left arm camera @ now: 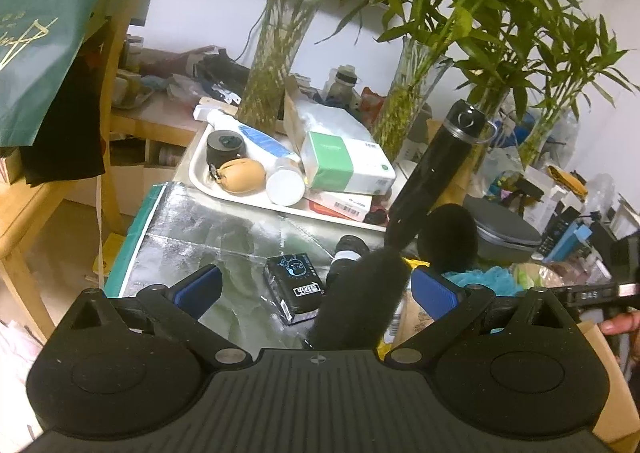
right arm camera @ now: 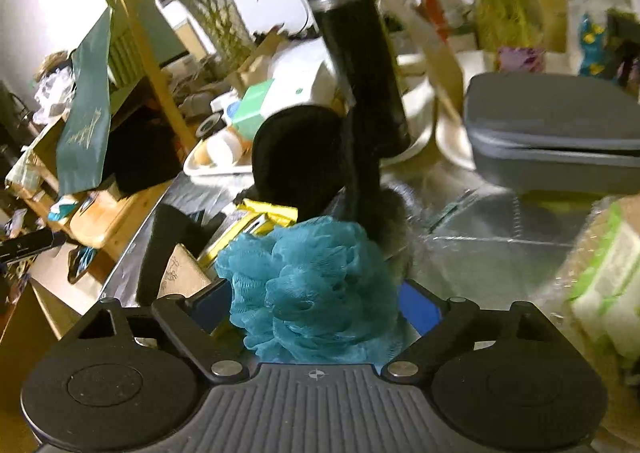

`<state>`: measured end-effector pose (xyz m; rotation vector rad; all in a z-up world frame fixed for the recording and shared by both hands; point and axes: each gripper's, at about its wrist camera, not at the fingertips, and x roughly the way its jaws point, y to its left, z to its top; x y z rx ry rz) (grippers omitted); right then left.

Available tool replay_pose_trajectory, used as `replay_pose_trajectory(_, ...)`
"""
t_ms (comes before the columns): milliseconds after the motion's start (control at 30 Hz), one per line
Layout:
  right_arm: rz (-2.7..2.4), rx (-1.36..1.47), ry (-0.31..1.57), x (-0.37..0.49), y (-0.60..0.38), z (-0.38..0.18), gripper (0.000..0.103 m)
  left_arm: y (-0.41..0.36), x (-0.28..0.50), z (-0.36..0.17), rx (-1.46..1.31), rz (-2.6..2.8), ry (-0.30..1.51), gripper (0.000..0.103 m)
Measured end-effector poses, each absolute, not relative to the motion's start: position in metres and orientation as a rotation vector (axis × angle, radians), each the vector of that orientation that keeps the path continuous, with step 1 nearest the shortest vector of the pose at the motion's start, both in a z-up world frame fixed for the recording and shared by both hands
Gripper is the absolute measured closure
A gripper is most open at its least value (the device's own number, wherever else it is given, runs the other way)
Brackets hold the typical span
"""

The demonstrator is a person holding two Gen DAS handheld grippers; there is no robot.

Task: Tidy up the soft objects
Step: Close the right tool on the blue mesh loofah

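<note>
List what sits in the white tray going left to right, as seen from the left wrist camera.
black round container → tan pouch → white bottle lying on its side → green and white box

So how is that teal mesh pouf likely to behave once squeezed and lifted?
The pouf is bunched netting, so it will probably compress a lot before the pads bite. It looks airy, so likely very light. The loose ruffles spill past the right hand-held gripper, whose pads sit either side of it, so mesh may snag or slip from a shallow pinch.
</note>
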<state>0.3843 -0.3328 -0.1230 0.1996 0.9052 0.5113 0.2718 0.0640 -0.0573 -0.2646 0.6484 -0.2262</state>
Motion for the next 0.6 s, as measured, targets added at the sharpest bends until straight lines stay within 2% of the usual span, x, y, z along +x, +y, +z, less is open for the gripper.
replay_pose_trajectory(67,0.511,0.196,0.918,0.39,-0.329,-0.128,0.017,0.063,0.274,-0.058,-0.265,-0.224,0.651,0.0)
replay_pose_trajectory(133,0.514,0.22,0.939,0.397,-0.328,-0.134,0.031,0.065,0.277,-0.059,-0.277,-0.227,0.654,0.0)
replay_pose_trajectory(367,0.532,0.249,0.98,0.405,-0.321,-0.143,0.06,0.071,0.285,-0.064,-0.323,-0.228,0.675,0.0)
replay_pose_trajectory(433,0.52,0.249,0.975,0.404,-0.321,-0.14,0.072,0.071,0.289,-0.066,-0.329,-0.244,0.696,0.0)
replay_pose_trajectory(533,0.512,0.22,0.952,0.4,-0.32,-0.132,0.082,0.067,0.291,-0.068,-0.326,-0.26,0.714,0.0)
replay_pose_trajectory(600,0.519,0.2,0.934,0.397,-0.319,-0.126,0.084,0.064,0.293,-0.068,-0.304,-0.269,0.715,0.0)
